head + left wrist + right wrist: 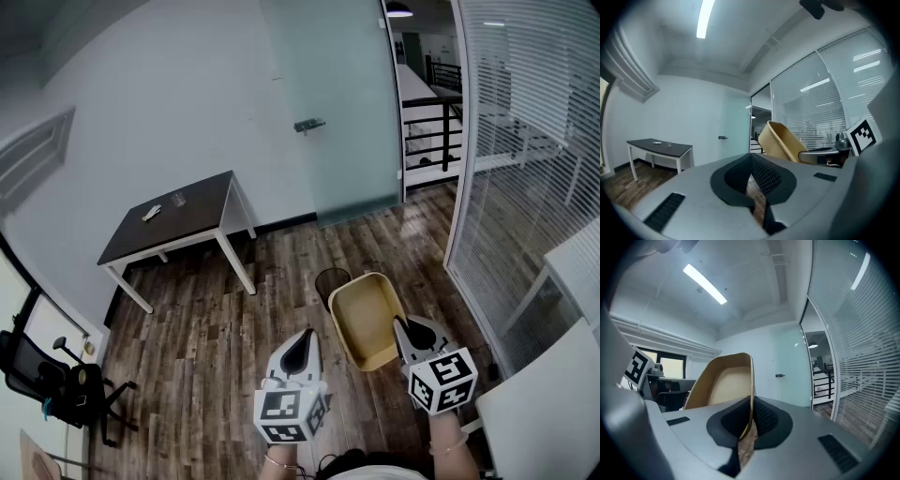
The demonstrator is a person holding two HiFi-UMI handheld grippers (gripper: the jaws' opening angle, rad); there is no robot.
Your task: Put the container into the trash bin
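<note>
The right gripper point(751, 405) has its jaws pressed together on the thin side wall of a tan, tub-shaped plastic container point(364, 321), holding it off the wood-plank floor point(216, 347). In the head view the container's open side faces up toward the camera. Its far left corner overlaps the near rim of the trash bin point(331, 278), a small dark mesh bin standing on the floor. How high the container hangs over the bin cannot be told.

The left gripper point(751, 160) is nearer the person than the bin and left of the container. Its jaws are closed on each other with nothing between them, and only floor shows through the slit below the pads.

Left of the bin and farther back, a dark-topped table point(202, 211) on white legs stands against the white wall, with a drinking glass point(178, 199) and a small pale object on it. Behind the bin is a frosted glass door point(328, 103), and to the bin's right a glass partition with blinds point(525, 159). A black office chair point(56, 384) stands far to the bin's left.
</note>
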